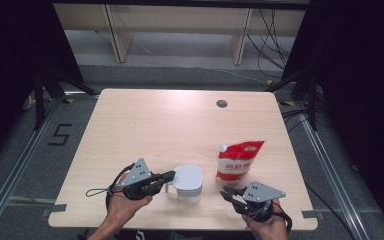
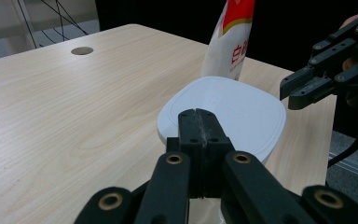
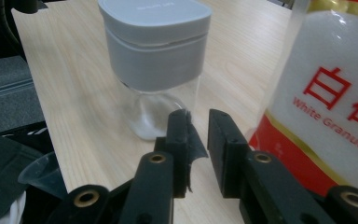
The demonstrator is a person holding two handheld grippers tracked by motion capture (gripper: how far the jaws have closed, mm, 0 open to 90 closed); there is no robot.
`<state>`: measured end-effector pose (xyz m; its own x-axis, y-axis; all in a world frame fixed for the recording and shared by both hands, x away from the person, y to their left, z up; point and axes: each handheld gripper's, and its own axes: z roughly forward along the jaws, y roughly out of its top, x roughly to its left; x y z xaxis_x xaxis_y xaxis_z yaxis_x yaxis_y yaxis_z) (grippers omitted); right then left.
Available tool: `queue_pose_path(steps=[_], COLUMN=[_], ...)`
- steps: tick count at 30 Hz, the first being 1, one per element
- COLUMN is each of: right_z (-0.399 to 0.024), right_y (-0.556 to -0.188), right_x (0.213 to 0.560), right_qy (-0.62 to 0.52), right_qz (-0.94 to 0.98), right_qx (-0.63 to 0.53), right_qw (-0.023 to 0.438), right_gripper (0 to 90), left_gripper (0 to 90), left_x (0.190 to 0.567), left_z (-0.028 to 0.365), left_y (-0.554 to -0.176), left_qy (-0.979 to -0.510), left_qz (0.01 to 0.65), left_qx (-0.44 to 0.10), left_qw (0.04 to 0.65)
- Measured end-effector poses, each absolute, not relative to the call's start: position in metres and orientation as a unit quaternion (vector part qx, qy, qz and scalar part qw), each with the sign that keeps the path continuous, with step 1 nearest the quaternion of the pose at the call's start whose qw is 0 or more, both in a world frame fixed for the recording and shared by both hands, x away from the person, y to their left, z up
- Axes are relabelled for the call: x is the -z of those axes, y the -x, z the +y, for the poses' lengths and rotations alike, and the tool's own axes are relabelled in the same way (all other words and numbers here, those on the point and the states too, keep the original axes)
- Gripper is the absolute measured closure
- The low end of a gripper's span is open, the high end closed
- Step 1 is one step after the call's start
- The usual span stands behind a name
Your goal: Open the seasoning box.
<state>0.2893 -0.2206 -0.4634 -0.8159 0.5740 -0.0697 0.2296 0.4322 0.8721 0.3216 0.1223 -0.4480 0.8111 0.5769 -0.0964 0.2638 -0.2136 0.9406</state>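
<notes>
A clear jar with a pale grey-white lid [image 1: 187,181] [image 2: 223,112] [image 3: 154,42] stands near the table's front edge. Just right of it, a red and white pouch of white granulated sugar [image 1: 237,160] [image 2: 230,42] [image 3: 326,84] stands upright. My left gripper [image 1: 169,176] [image 2: 199,114] points right at the jar's left side at lid height, jaws shut with nothing between them. My right gripper [image 1: 225,192] [image 2: 303,88] [image 3: 198,116] sits right of the jar and in front of the pouch, pointing left. Its jaws stand narrowly open with nothing between them.
The light wooden table [image 1: 145,125] has a round cable hole [image 1: 222,104] [image 2: 82,50] near its far edge. Both hands are close to the front edge. Floor rails run along both sides, and wooden frame legs [image 1: 122,40] stand beyond the far edge.
</notes>
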Motion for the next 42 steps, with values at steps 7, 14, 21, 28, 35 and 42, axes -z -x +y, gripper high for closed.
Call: queue_pose_path(steps=[7, 14, 21, 28, 35, 42], right_z=[-0.208, -0.199, -0.194, -0.190, -0.185, -0.175], right_y=[-0.294, -0.298, -0.300, -0.302, -0.303, -0.307], right_x=[0.463, 0.461, 0.460, 0.459, 0.456, 0.450], right_qy=[-0.223, -0.217, -0.209, -0.202, -0.200, -0.189], right_qz=[0.830, 0.832, 0.831, 0.832, 0.827, 0.823], right_qx=[-0.477, -0.477, -0.481, -0.482, -0.492, -0.501], right_qw=[0.180, 0.183, 0.187, 0.185, 0.184, 0.188], right_gripper=[83.5, 85.8, 87.4, 88.3, 89.4, 90.0], left_gripper=[89.5, 89.5, 89.5, 89.5, 89.5, 89.5], left_x=[0.449, 0.449, 0.449, 0.450, 0.451, 0.451], left_z=[0.123, 0.123, 0.125, 0.127, 0.128, 0.128], left_y=[-0.321, -0.320, -0.318, -0.319, -0.319, -0.319], left_qy=[-0.764, -0.762, -0.764, -0.766, -0.763, -0.764], left_qz=[0.275, 0.282, 0.280, 0.276, 0.280, 0.281], left_qx=[-0.143, -0.141, -0.146, -0.149, -0.147, -0.147], left_qw=[0.566, 0.567, 0.563, 0.561, 0.563, 0.562])
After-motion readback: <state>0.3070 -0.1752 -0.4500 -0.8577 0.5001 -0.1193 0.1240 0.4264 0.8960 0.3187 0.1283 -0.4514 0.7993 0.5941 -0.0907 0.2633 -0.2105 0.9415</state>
